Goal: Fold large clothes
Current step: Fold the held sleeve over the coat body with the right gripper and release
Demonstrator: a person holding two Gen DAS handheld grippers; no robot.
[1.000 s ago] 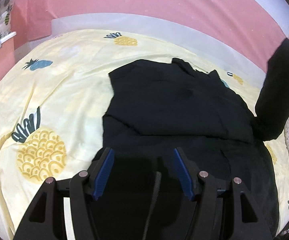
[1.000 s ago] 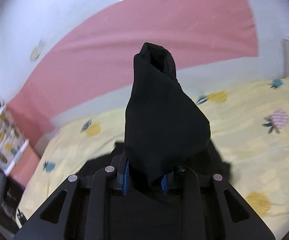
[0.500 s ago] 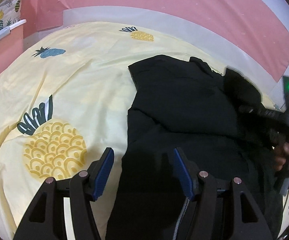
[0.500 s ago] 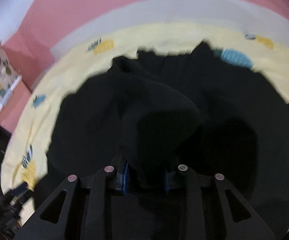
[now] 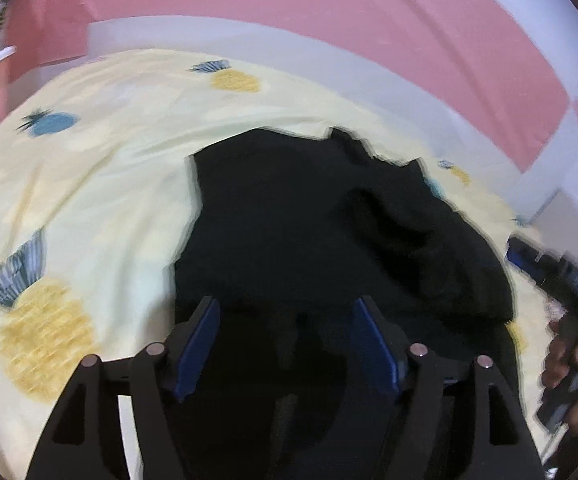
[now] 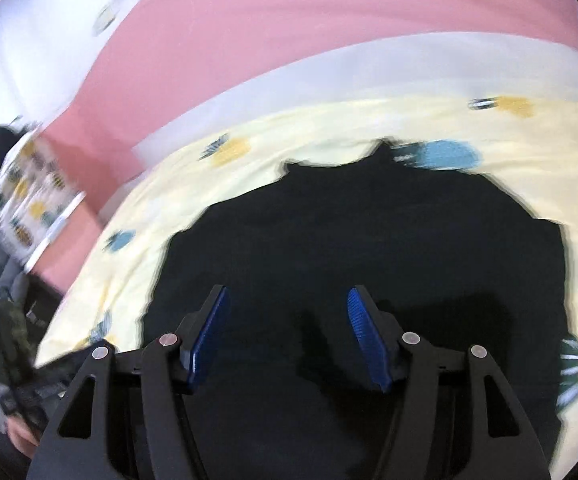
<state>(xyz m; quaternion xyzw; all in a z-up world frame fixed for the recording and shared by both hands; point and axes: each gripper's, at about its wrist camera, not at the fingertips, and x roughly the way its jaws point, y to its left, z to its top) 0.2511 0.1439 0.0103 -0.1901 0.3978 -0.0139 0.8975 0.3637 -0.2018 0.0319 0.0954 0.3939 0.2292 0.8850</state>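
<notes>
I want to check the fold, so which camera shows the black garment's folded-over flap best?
The left wrist view: the black garment shows a raised fold on its right side. In the right wrist view the garment is one dark blurred mass.

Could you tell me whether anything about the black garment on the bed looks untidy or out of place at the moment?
Slightly, yes. The black garment lies on the pineapple bedsheet with a bunched, raised lump on its right side rather than a flat fold. Both the left gripper and right gripper are open and empty above it. Otherwise nothing stands out.
</notes>
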